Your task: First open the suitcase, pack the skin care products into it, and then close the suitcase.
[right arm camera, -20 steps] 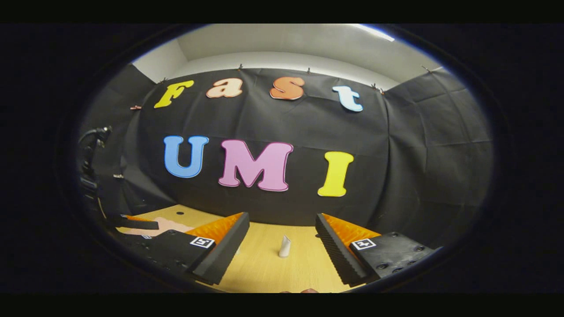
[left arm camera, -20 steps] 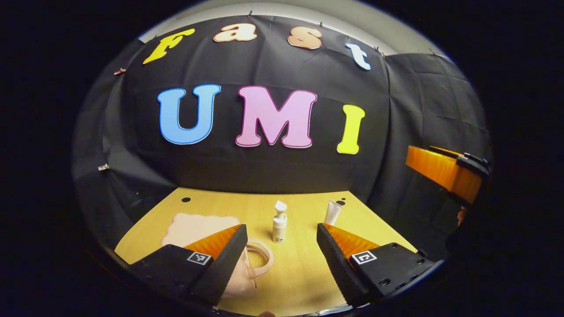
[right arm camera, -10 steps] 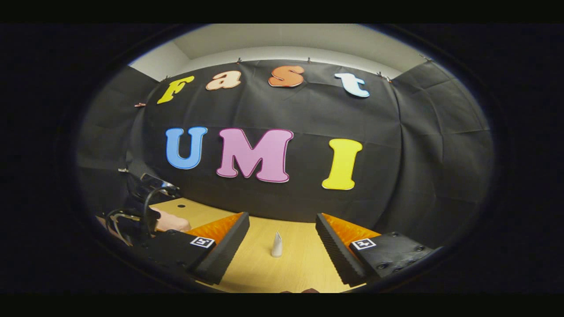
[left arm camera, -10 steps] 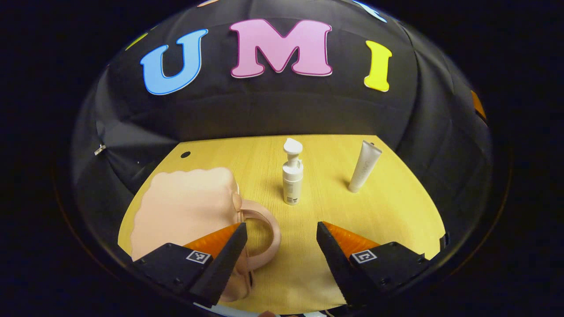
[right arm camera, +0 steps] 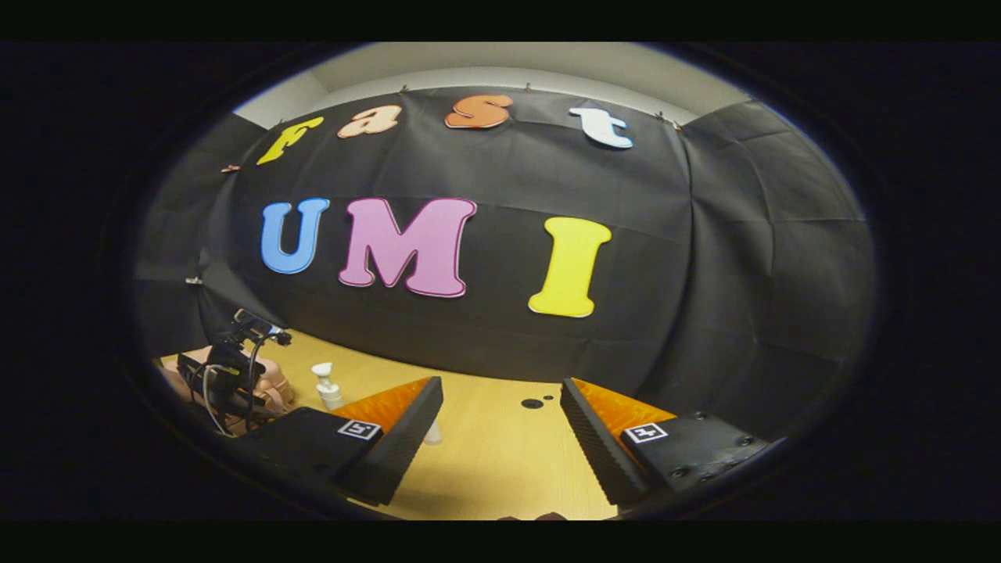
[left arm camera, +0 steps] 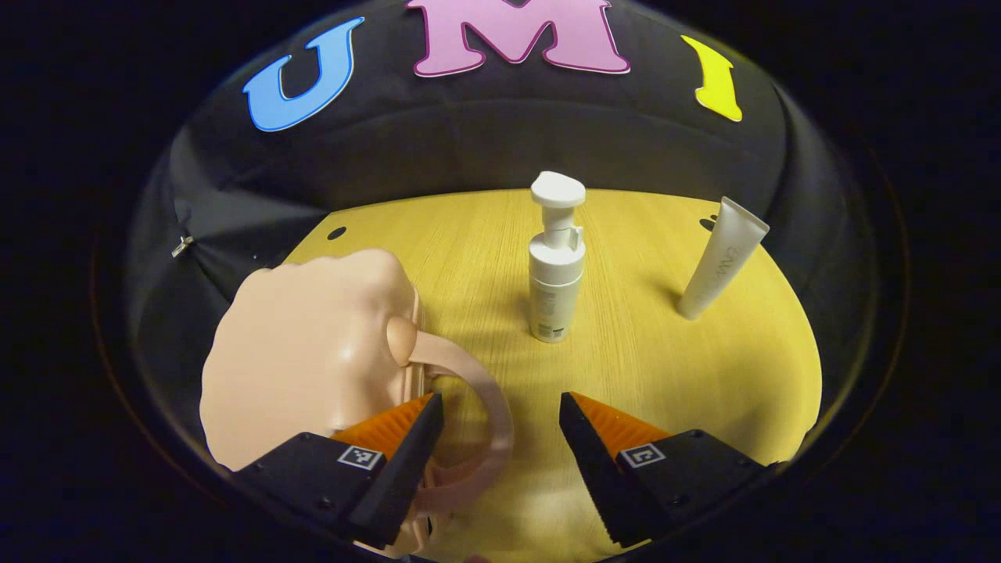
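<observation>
A small pink suitcase lies closed on the wooden table, its looped handle pointing right. My left gripper hovers open just above the handle, the left finger over the case's edge. A white pump bottle stands upright mid-table, and a white tube leans at the right. In the right gripper view my right gripper is open above the table, with the pump bottle and the suitcase far off at the left. The tube's base peeks out beside its left finger.
The other gripper's body with cables shows at the left of the right gripper view, over the suitcase. Two small dark holes mark the tabletop near the back wall. Bare wood lies between the bottle and the tube.
My left gripper has dipped down and moved forward toward the suitcase handle, so case and bottle loom larger. The right gripper has swung right; the tube slid from between its fingers to its left finger.
</observation>
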`<state>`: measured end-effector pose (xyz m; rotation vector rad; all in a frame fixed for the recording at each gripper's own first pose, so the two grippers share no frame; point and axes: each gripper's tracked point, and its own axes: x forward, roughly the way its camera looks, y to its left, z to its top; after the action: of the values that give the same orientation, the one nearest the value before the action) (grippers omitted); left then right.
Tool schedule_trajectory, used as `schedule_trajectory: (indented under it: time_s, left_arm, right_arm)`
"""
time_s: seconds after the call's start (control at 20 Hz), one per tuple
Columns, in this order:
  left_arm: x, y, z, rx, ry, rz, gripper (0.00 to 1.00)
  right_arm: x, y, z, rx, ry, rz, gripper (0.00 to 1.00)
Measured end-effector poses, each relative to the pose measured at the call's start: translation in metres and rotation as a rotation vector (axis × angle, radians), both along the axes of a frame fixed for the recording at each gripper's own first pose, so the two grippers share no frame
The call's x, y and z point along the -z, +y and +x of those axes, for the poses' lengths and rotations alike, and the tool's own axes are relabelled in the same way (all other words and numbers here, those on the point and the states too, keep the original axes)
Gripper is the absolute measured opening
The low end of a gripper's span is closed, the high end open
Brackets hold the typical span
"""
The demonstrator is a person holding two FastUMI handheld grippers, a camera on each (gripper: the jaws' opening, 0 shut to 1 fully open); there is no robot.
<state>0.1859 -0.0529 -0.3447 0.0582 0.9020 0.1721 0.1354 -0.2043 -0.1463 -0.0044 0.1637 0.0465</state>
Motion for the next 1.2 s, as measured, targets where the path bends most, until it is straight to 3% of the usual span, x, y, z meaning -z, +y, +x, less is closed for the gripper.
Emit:
schedule_trajectory:
  time_s: [0.15, 0.25, 0.35, 0.5, 0.8, 1.0, 1.2]
  left_arm:
    - [0.012, 0.006, -0.005, 0.001, 0.061, 0.003, 0.18]
    - [0.008, 0.006, -0.004, 0.003, 0.057, 0.001, 0.20]
    - [0.000, 0.004, -0.004, 0.011, 0.053, 0.004, 0.14]
    - [-0.025, 0.000, -0.006, 0.022, 0.051, -0.022, 0.13]
    - [-0.109, 0.023, -0.009, 0.012, -0.031, -0.066, 0.13]
    - [-0.178, 0.065, -0.021, -0.005, -0.134, -0.134, 0.13]
    - [-0.237, 0.140, -0.041, -0.021, -0.220, -0.191, 0.13]
  right_arm:
    - [0.007, -0.005, 0.005, 0.007, 0.019, 0.014, 0.96]
    - [0.009, -0.004, 0.008, 0.000, 0.021, 0.016, 0.96]
    - [0.012, -0.003, 0.010, -0.006, 0.016, 0.009, 0.96]
    - [0.017, 0.004, 0.011, -0.013, 0.026, 0.023, 0.96]
    - [0.012, 0.035, 0.014, -0.043, 0.016, 0.045, 0.96]
    - [-0.013, 0.072, 0.014, -0.075, -0.020, 0.039, 0.96]
    - [-0.032, 0.123, 0.010, -0.090, -0.066, 0.004, 0.96]
